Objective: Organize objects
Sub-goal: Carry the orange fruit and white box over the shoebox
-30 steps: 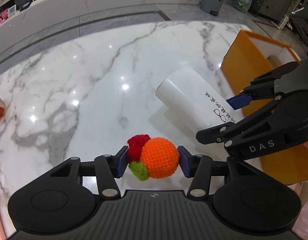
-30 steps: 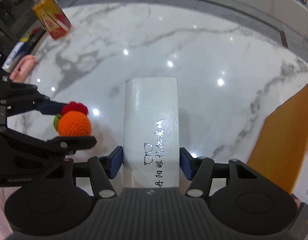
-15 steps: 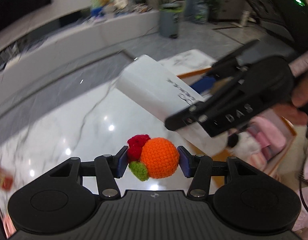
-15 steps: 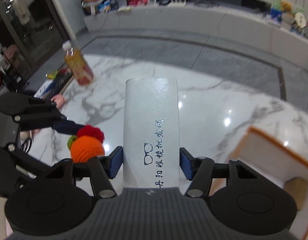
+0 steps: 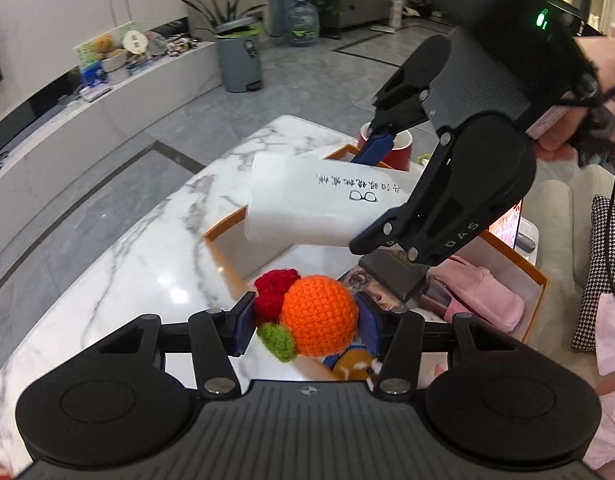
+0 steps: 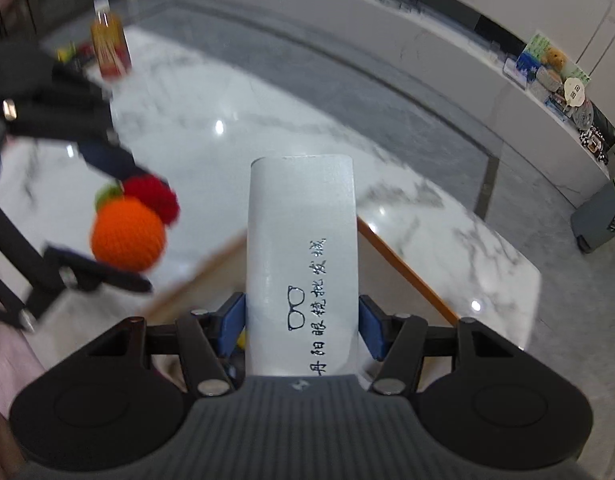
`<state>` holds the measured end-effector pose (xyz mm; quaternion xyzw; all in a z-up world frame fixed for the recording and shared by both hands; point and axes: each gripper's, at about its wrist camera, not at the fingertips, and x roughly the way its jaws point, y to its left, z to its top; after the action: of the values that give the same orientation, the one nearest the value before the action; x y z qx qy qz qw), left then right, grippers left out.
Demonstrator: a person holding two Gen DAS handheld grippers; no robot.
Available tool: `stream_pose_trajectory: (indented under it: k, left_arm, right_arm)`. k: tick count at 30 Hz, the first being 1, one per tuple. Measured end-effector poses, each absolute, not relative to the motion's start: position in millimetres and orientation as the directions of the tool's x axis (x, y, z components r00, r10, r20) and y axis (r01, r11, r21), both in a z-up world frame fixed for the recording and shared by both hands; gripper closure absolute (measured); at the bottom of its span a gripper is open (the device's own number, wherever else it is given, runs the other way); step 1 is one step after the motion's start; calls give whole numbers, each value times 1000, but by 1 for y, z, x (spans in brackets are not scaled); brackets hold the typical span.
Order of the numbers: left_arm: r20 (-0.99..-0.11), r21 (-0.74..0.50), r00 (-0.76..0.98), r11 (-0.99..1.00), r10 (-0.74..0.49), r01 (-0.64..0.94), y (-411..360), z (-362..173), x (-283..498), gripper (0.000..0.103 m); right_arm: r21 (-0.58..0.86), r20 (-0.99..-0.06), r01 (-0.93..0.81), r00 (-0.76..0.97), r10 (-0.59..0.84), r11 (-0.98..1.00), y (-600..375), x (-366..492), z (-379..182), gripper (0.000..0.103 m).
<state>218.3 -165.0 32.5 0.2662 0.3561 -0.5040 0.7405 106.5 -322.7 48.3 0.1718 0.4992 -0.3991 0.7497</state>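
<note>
Orange box with pink pouch

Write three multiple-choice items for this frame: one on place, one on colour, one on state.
1. Where is the white glasses case with printed black characters?
A. Lying on the marble table
B. Between the right gripper's pads, above the orange-rimmed box
C. Inside the red mug

2. What colour is the biggest ball of the crocheted yarn toy?
A. Orange
B. Blue
C. White

3. What state is the left gripper in?
A. Wide open and empty
B. Closed on the toy
C. Out of view

Key: 1 B, both pads press its sides in the air; 2 A, orange with red and green bits; 3 B, pads touch the toy's sides.
</note>
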Motion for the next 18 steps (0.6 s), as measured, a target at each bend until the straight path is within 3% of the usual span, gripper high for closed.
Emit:
stream_pose_trajectory:
  k: [6, 18]
  left_arm:
    - [-823, 11, 175, 294, -540, 956, -172, 20, 236, 43]
    - [-865, 15, 91, 156, -494, 988, -194, 6, 251, 43]
  right_arm:
    - [-210, -924, 646, 114, -364, 734, -343, 100, 12, 42]
    - [-336, -928, 236, 82, -364, 912, -371, 126, -33, 42]
